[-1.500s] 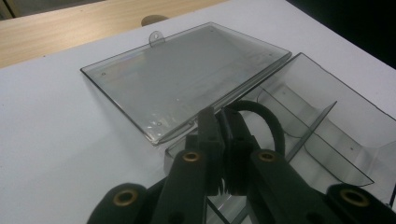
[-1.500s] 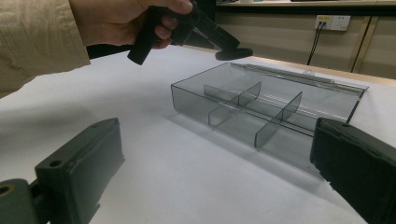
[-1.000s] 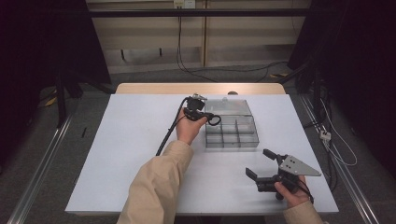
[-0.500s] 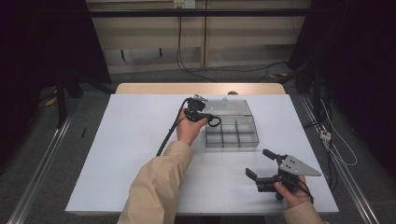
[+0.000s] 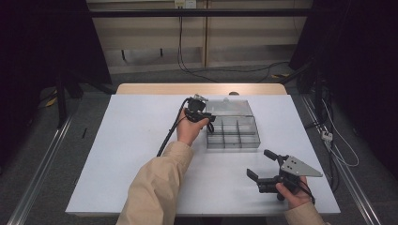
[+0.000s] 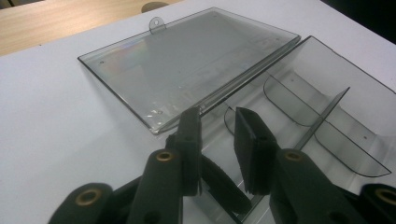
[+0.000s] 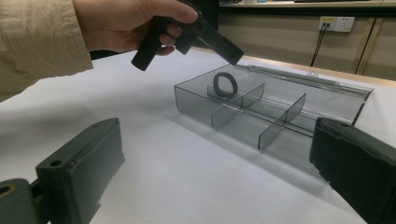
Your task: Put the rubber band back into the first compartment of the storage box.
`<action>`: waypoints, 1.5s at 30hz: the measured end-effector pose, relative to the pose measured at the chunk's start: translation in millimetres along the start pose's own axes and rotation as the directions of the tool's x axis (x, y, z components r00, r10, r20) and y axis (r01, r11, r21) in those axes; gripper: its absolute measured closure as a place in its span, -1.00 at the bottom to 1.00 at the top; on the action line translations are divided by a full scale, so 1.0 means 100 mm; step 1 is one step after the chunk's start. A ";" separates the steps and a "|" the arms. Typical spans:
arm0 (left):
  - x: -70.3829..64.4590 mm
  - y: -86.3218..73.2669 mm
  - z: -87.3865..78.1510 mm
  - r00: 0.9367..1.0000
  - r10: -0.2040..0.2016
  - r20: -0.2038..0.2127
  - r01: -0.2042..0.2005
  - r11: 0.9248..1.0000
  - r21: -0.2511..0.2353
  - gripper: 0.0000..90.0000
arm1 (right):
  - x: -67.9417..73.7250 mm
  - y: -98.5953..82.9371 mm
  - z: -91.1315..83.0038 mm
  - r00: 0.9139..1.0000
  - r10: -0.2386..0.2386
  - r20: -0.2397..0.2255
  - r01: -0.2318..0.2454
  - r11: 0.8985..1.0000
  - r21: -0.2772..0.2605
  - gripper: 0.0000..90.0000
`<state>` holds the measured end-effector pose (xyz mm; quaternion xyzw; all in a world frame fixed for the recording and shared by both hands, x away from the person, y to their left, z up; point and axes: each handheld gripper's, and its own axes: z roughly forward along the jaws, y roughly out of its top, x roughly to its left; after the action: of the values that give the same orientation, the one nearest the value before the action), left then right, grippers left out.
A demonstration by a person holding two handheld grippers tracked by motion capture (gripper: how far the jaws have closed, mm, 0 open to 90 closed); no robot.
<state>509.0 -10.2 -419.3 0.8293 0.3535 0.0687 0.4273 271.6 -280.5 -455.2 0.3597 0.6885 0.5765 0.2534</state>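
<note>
Compartment box [image 5: 233, 132] of clear grey plastic sits at the centre of the high view, slightly right, on the white table [image 5: 117, 154], with its lid [image 6: 187, 70] folded back flat behind it. In the left gripper view, the left gripper [image 6: 217, 126] hovers over the box's corner by the hinge, jaws narrowed to a slim gap with nothing between them. A dark ring-shaped item [image 7: 225, 85] appears to stand in one far compartment in the right gripper view, though it may be part of the gripper's cable. The right gripper [image 5: 263, 164] rests low in the frame's lower right, well apart from the box, jaws spread wide and empty.

The step in hand looks like work at the opened box; next, the left jaws would need to drop onto a wall or the lid edge and close.

Count: one box, one lid, six compartments, two grippers.
</note>
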 end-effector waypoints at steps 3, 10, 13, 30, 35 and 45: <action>-0.01 0.01 -0.02 1.000 0.001 0.010 -0.001 1.000 0.006 0.57 | 0.00 0.00 0.00 1.000 -0.002 -0.001 0.002 1.000 0.001 -0.94; -0.04 -0.05 0.01 1.000 0.020 0.012 -0.021 0.999 0.044 0.86 | 0.00 0.00 0.00 1.000 -0.003 0.000 0.003 1.000 0.000 -0.94; -0.06 -0.06 0.05 0.999 0.020 0.026 -0.021 0.999 0.050 0.95 | 0.01 0.00 0.00 1.000 -0.004 -0.001 0.004 1.000 0.001 -0.94; -0.06 -0.04 -0.15 1.000 0.023 0.020 -0.023 1.000 0.005 0.56 | 0.00 0.00 0.00 1.000 -0.005 -0.001 0.005 1.000 0.002 -0.94; -0.01 -0.14 -0.30 1.000 0.016 0.023 -0.016 1.000 0.005 0.19 | 0.00 0.00 0.00 1.000 -0.005 0.003 0.005 1.000 0.003 -0.94; 0.15 -0.40 -0.68 1.000 0.000 0.006 0.000 1.000 -0.027 -0.33 | 0.01 0.00 0.01 1.000 -0.008 0.010 0.007 1.000 0.012 -0.94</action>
<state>470.7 60.4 -409.9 0.8235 0.3514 0.0710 0.4396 272.5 -279.2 -455.1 0.3616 0.6918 0.5697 0.2571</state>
